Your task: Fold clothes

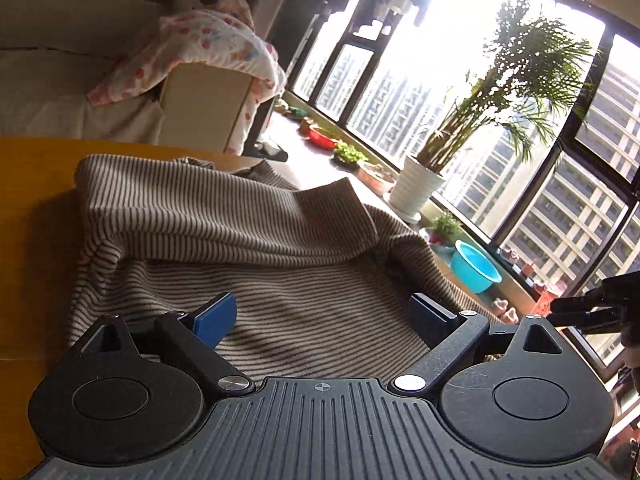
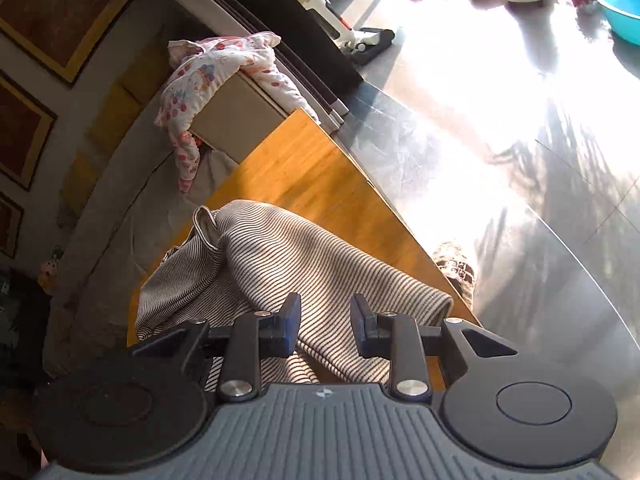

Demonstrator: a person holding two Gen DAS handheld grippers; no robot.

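A brown-and-cream striped garment [image 1: 248, 240] lies rumpled on the wooden table [image 1: 36, 184], with one part folded back over the rest. My left gripper [image 1: 324, 316] hovers over its near part, jaws wide open and nothing between the blue pads [image 1: 216, 316]. In the right wrist view the same striped garment [image 2: 288, 256] lies bunched near the table's corner, hanging a little over the edge. My right gripper [image 2: 325, 322] stands open just above it, the cloth showing through the gap, not pinched. The right gripper's black tips [image 1: 588, 312] show at the left view's right edge.
A sofa holds a cardboard box [image 1: 204, 108] draped with a spotted pink-and-white cloth [image 1: 200, 48]. Along the window sill stand a potted palm [image 1: 416, 188], small plant dishes and a blue basin [image 1: 476, 266]. The table edge [image 2: 400, 216] drops to a shiny grey floor [image 2: 520, 160].
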